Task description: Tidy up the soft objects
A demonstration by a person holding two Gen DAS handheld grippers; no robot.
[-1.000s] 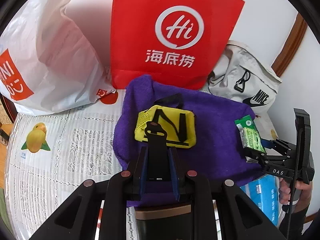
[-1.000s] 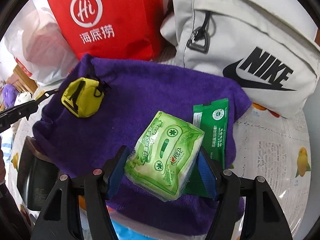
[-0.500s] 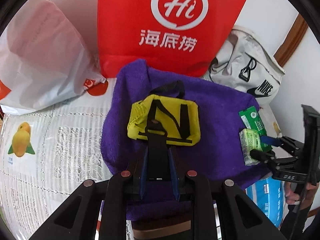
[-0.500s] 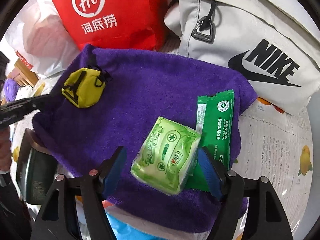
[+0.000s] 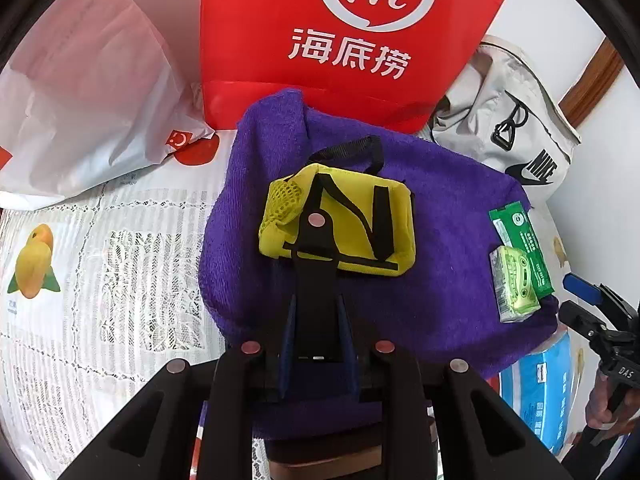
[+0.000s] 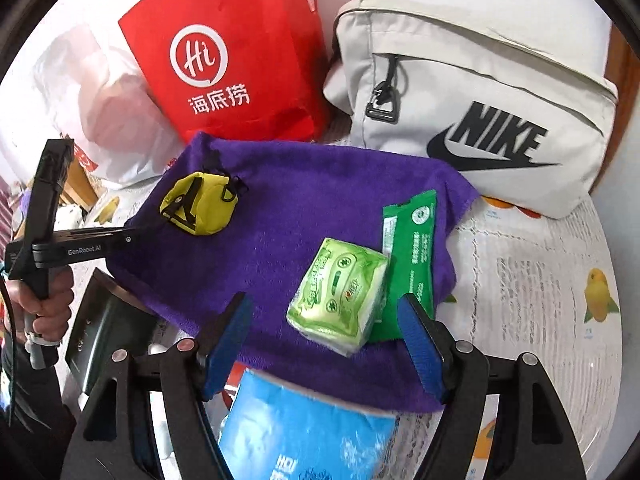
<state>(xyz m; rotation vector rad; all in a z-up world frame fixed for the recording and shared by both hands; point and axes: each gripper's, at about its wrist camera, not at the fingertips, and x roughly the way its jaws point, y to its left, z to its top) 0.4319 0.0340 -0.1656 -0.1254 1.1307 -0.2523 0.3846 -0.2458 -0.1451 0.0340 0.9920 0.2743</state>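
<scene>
Left wrist view: what fills the frame?" asks the desk.

"A purple terry towel (image 5: 440, 312) spread on a lace-print tablecloth (image 5: 120, 280), with a small yellow fabric pouch (image 5: 352, 216) lying near the towel's middle. The left gripper (image 5: 316, 320) has its jaws drawn nearly together, clamped on a black strap tab (image 5: 317, 248) that runs up to the pouch."

"And the right wrist view?"

"The right gripper (image 6: 322, 304) stands wide open over the towel's near edge. A light-green plastic pack of tissues (image 6: 340, 296) lies on the towel in front of the parted fingers, touching neither pad. It partly overlaps a flat dark-green sachet (image 6: 412, 240) by the towel's right edge."

"What surrounds the towel?"

"At its far edge, a red paper carrier bag (image 5: 320, 20) with a white round logo stands upright, a pale grey Nike fabric bag (image 6: 480, 100) to its right and a white plastic bag (image 5: 80, 100) to its left. A blue plastic-wrapped pack (image 6: 304, 428) pokes out from under the towel's near edge. A hand (image 6: 48, 304) grips the left gripper's handle at the frame's left side."
</scene>
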